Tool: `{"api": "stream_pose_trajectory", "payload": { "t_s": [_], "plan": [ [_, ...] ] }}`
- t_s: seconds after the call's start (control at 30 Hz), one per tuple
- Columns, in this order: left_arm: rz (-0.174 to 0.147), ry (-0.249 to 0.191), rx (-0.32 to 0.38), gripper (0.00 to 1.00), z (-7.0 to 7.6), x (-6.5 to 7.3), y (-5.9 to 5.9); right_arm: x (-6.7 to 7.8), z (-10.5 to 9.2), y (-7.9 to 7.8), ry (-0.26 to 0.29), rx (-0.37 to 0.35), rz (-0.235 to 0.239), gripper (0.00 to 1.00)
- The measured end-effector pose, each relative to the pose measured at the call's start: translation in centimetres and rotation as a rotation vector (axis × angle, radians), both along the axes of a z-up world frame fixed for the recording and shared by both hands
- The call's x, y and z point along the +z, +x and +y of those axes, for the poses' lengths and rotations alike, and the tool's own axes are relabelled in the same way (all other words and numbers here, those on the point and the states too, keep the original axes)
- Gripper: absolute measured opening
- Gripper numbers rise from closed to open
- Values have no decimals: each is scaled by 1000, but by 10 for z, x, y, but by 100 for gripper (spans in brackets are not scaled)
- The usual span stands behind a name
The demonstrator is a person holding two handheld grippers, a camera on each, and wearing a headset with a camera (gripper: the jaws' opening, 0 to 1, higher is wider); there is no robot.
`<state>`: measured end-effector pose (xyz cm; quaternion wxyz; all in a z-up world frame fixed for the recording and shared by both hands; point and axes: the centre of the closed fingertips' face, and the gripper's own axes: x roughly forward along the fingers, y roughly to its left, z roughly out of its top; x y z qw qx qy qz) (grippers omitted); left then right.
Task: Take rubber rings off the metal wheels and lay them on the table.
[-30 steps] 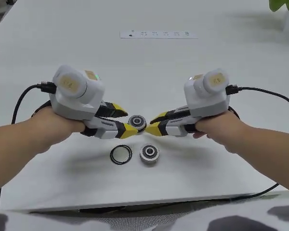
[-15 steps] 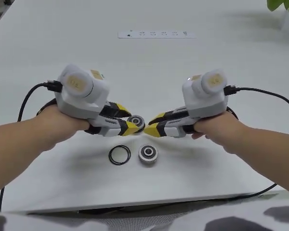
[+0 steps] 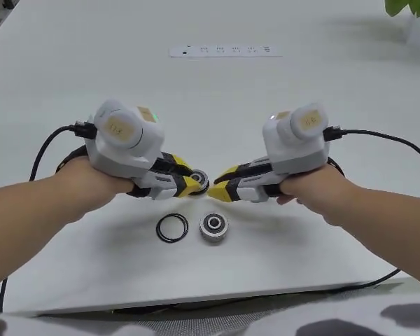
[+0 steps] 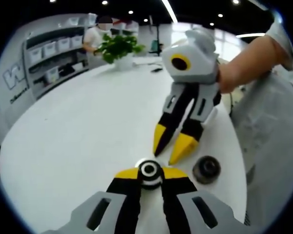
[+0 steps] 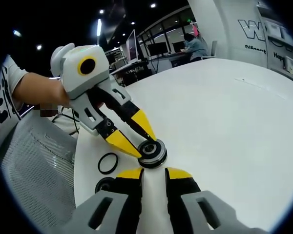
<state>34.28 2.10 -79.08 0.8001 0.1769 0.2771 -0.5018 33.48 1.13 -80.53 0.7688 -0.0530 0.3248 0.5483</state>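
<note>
Writing: a wall sign in the left gripper view carries a large "W", and the small lettering under it is too small to read. The same sign appears in the right gripper view. The marks on a white strip at the far side of the table cannot be read.
Count: two claws, two metal wheels, one loose rubber ring.
Left claw: clenched on one wheel, which is pinched between its yellow tips and held off the table.
Held wheel: between the two claws; in the right gripper view a dark band runs round its rim.
Right claw: jaws a little apart with nothing between them. The tips point at the held wheel, just beside it.
Rubber ring: flat on the table below the left claw — near the second wheel, not touching it.
Second wheel: flat on the table, right of the ring, below the gap between the claws.
</note>
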Motion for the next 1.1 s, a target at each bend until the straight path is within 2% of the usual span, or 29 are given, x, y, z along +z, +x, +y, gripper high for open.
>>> {"api": "stream_pose_trajectory", "payload": {
  "t_s": [0.57, 0.83, 1.1],
  "plan": [
    [-16, 1, 19, 14, 0, 2, -1, -3, 8, 0, -12, 19, -30, 14],
    [-26, 4, 12, 14, -1, 2, -1, -3, 6, 0, -13, 25, -36, 8],
    [-32, 3, 14, 14, -1, 1, 0, -3, 5, 0, 0, 12, -14, 1]
  ]
}}
